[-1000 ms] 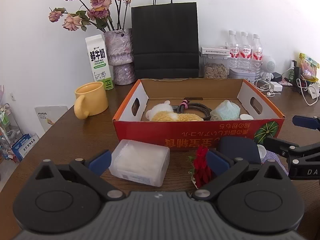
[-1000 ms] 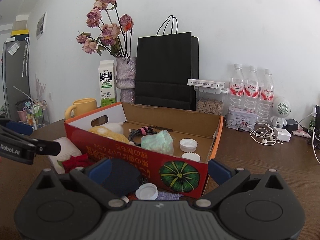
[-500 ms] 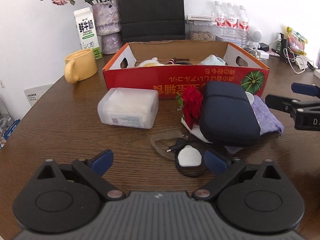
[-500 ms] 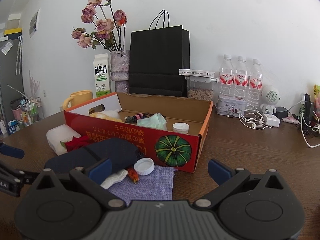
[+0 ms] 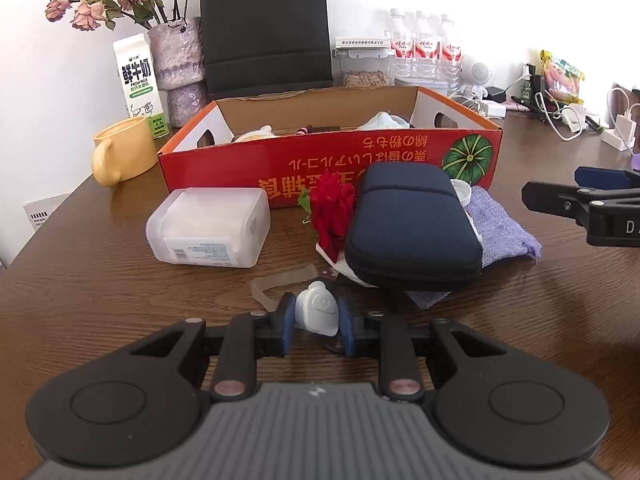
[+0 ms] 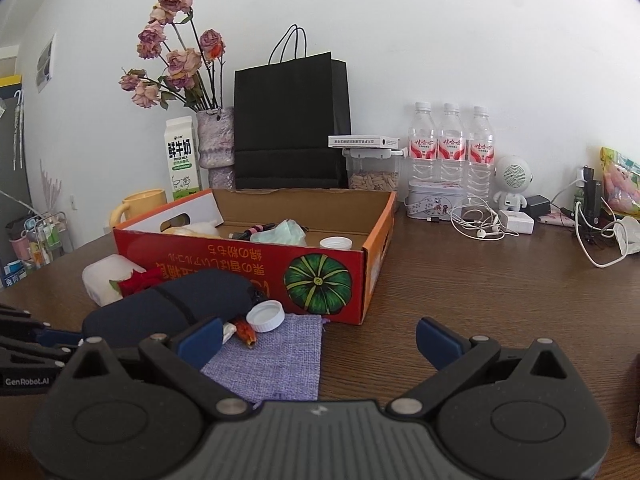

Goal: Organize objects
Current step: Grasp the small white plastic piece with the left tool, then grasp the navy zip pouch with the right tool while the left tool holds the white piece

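My left gripper (image 5: 316, 316) is low over the table and its jaws are closing on a small white charger (image 5: 318, 312), with both blue pads against its sides. A black cable loops under it. Just beyond lie a navy zip case (image 5: 408, 224), a red rose (image 5: 332, 208), a clear plastic box (image 5: 208, 228) and a purple cloth pouch (image 5: 504, 228). Behind them stands the red cardboard box (image 5: 328, 160) with several items inside. My right gripper (image 6: 318, 340) hangs open over the purple pouch (image 6: 276, 356), holding nothing, next to a white cap (image 6: 265, 316).
A yellow mug (image 5: 124, 152), milk carton (image 5: 140, 80), flower vase (image 5: 180, 60) and black paper bag (image 5: 266, 28) line the back. Water bottles (image 6: 452, 148), a tin, a white speaker and tangled cables (image 6: 480, 224) sit at the right. Bare wood lies right of the box.
The left gripper sank toward the table and went from wide open to closed around the white charger. The right gripper shifted sideways a little and stayed open.
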`<move>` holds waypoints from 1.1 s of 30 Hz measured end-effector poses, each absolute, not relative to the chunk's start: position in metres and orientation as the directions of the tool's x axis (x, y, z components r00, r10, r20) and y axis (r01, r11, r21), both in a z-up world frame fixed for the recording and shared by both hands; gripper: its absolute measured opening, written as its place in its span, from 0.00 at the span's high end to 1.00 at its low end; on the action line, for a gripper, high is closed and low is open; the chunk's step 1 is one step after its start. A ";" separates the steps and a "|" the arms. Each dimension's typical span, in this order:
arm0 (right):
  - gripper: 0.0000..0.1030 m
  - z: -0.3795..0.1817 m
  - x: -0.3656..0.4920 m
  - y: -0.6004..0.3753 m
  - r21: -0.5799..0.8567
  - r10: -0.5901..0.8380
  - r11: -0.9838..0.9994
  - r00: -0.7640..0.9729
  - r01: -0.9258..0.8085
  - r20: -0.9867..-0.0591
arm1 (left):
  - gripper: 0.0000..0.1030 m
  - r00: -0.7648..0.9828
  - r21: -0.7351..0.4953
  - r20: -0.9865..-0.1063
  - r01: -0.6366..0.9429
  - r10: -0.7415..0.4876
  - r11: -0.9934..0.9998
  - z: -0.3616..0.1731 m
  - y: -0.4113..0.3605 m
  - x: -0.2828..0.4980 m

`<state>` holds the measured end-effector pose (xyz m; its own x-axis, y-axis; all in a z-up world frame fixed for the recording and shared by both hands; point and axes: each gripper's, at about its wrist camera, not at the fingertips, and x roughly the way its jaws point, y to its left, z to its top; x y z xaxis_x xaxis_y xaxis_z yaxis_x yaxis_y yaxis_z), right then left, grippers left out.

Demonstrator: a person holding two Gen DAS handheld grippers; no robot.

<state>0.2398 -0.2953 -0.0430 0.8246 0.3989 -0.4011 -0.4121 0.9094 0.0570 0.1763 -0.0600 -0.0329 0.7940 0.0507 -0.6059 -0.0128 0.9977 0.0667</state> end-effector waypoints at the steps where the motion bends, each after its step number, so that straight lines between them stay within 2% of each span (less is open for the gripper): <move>1: 0.00 -0.044 0.239 -0.297 0.062 0.396 0.911 0.828 -0.407 -0.398 | 0.77 0.798 0.051 -0.601 -0.010 0.038 0.999 -0.032 -0.058 0.174; 11: 0.00 -0.045 0.232 -0.304 0.072 0.342 0.937 0.861 -0.341 -0.375 | 0.77 0.840 -0.033 -0.542 -0.050 0.025 0.998 -0.021 -0.024 0.155; 18: 0.00 -0.045 0.226 -0.301 0.044 0.248 0.967 0.895 -0.250 -0.372 | 0.77 0.860 -0.001 -0.502 -0.110 0.094 0.994 -0.028 0.007 0.160; 20: 0.01 -0.045 0.224 -0.298 0.026 0.231 0.971 0.903 -0.237 -0.363 | 0.77 0.853 0.001 -0.513 -0.113 0.098 0.994 -0.034 0.013 0.163; 24: 0.01 -0.044 0.215 -0.288 0.011 0.217 0.974 0.913 -0.227 -0.346 | 0.77 0.854 -0.071 -0.519 -0.091 0.041 0.993 -0.034 0.025 0.162; 27: 0.01 -0.044 0.207 -0.272 0.024 0.223 0.973 0.907 -0.230 -0.358 | 0.77 0.829 -0.102 -0.558 -0.085 0.013 0.991 -0.038 0.029 0.168; 28: 0.01 -0.044 0.203 -0.266 0.032 0.231 0.971 0.904 -0.236 -0.360 | 0.78 0.821 -0.124 -0.571 -0.090 0.003 0.988 -0.040 0.033 0.170; 29: 0.00 -0.042 0.200 -0.259 0.043 0.241 0.969 0.902 -0.242 -0.359 | 0.88 0.816 -0.150 -0.578 -0.095 -0.009 0.984 -0.042 0.037 0.171; 33: 0.00 -0.035 0.197 -0.234 0.109 0.294 0.956 0.877 -0.274 -0.380 | 0.87 0.819 -0.197 -0.573 -0.098 -0.033 0.975 -0.044 0.045 0.170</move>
